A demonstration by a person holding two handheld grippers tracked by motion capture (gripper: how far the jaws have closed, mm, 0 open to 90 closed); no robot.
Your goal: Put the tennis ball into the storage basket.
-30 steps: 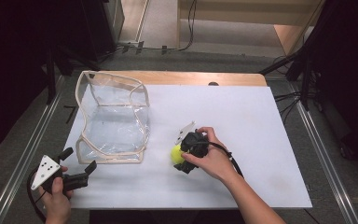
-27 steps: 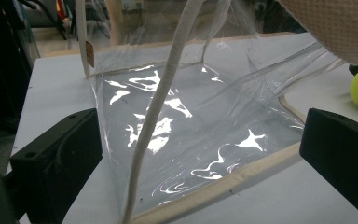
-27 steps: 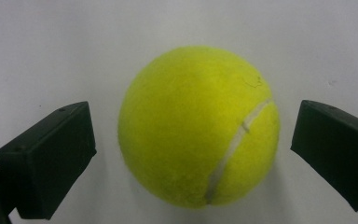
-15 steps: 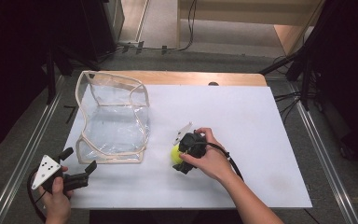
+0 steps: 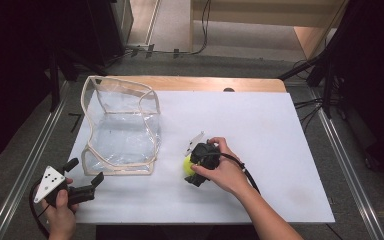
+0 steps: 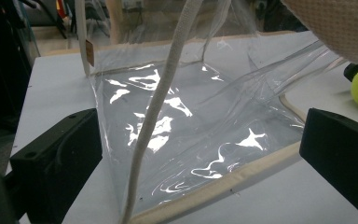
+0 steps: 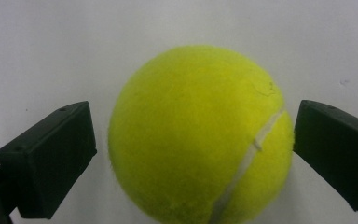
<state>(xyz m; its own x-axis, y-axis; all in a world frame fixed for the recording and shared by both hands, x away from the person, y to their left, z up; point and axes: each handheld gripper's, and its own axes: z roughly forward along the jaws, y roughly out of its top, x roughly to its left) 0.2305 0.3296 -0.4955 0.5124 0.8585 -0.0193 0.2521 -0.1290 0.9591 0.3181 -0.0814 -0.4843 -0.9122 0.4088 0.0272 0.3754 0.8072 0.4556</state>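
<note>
Right gripper (image 5: pixel 192 170): the person's right hand (image 5: pixel 225 172) is holding it low over the middle of the table, pointing left toward the bag; its fingers (image 7: pixel 51 156) are standing apart on either side of the tennis ball, the right one at or nearly at the felt, the left one showing a thin gap, so they are not yet clamping it.
Tennis ball (image 7: pixel 200 140): it is sitting on the white sheet between the right gripper's fingers, just right of the bag's near right corner; in the high view it is showing as a yellow-green patch (image 5: pixel 187 164) at the gripper's left edge.
Left gripper (image 5: pixel 87 186): the left hand (image 5: pixel 60 212) is holding it at the near left corner of the table, its fingers (image 6: pixel 58 158) spread wide and gripping nothing, aimed at the bag's near edge.
Clear bag (image 5: pixel 122 132): a see-through plastic bag with cream edging is lying between the two grippers on the left half of the table; a cream strap (image 6: pixel 158 107) is hanging down across its front.
In the way: the bag's trimmed near edge is lying between the left gripper and the ball.
Table (image 5: pixel 260 125): a white sheet is covering it, a strip of wood showing along the far edge.
Room: grey floor, cables and dark stands are surrounding the table.
</note>
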